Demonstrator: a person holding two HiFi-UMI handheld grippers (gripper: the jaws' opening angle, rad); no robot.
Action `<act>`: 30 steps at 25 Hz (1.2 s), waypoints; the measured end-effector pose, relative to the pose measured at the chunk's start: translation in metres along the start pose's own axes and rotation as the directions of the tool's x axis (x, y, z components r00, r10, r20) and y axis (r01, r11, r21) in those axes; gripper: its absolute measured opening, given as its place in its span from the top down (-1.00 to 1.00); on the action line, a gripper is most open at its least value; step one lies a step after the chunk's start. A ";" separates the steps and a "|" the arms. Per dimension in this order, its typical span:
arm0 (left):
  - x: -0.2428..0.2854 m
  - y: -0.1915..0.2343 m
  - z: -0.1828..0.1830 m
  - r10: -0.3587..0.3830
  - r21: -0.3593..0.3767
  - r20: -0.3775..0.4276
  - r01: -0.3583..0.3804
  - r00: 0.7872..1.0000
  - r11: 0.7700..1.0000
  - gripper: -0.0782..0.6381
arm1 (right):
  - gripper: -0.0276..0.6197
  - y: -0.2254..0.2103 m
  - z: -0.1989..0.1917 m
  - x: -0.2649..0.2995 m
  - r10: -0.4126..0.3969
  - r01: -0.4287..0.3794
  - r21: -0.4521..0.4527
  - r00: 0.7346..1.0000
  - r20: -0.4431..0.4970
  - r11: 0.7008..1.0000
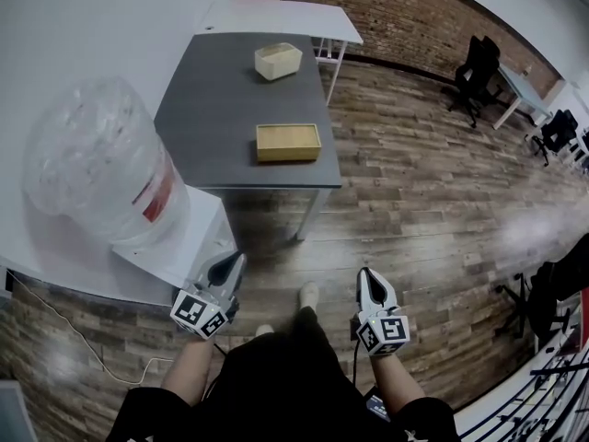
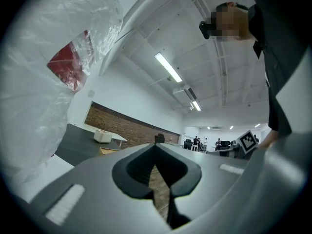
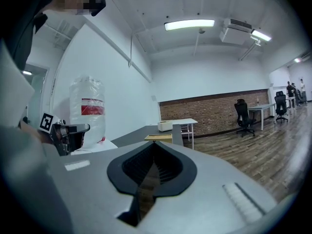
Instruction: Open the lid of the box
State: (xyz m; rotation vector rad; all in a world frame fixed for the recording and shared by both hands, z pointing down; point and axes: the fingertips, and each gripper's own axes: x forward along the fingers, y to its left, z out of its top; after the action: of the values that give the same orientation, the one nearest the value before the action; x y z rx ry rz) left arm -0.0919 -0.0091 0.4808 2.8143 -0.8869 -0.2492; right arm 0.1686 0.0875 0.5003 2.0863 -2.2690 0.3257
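Well across wood-plank floor (image 1: 414, 201), on dark grey table (image 1: 221, 109), flat tan wooden box (image 1: 288, 142) apparently unopened, unreached; left claw (image 1: 236, 260), right claw (image 1: 369, 276) clenched empty.

The wooden box (image 1: 288, 142) on the grey table (image 1: 221, 99) is too small to show where its lid meets its body. In the left gripper view the left gripper (image 2: 156, 146) hides all but a sliver of it, the water bottle (image 2: 44, 82) runs off the left edge, and the far people (image 2: 200, 143) are too small to make out. The head view's bottom edge cuts off the forearms (image 1: 189, 374).
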 end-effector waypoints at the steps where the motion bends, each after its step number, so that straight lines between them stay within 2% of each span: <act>1: 0.004 0.003 -0.001 0.008 -0.002 -0.002 -0.008 1.000 1.000 0.78 | 0.91 -0.002 0.001 0.007 0.008 -0.008 0.002 1.000 -0.001 1.000; 7: 0.035 0.020 0.002 0.057 0.012 0.011 -0.057 0.998 0.998 0.78 | 0.91 -0.015 0.014 0.059 0.095 -0.095 -0.018 0.995 0.002 0.995; 17: 0.096 0.049 0.017 0.140 0.064 0.023 -0.141 0.990 0.988 0.78 | 0.91 -0.051 0.038 0.147 0.206 -0.207 0.006 0.978 0.034 0.978; 30: 0.167 0.067 0.021 0.236 0.065 0.057 -0.239 0.970 0.969 0.78 | 0.91 -0.125 0.059 0.191 0.220 -0.222 0.036 0.975 0.039 0.974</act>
State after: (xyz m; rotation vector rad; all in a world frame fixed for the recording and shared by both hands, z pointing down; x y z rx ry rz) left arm 0.0021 -0.1624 0.4581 2.7402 -1.2560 -0.2567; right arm 0.2813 -0.1197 0.4909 1.8720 -2.5412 0.3483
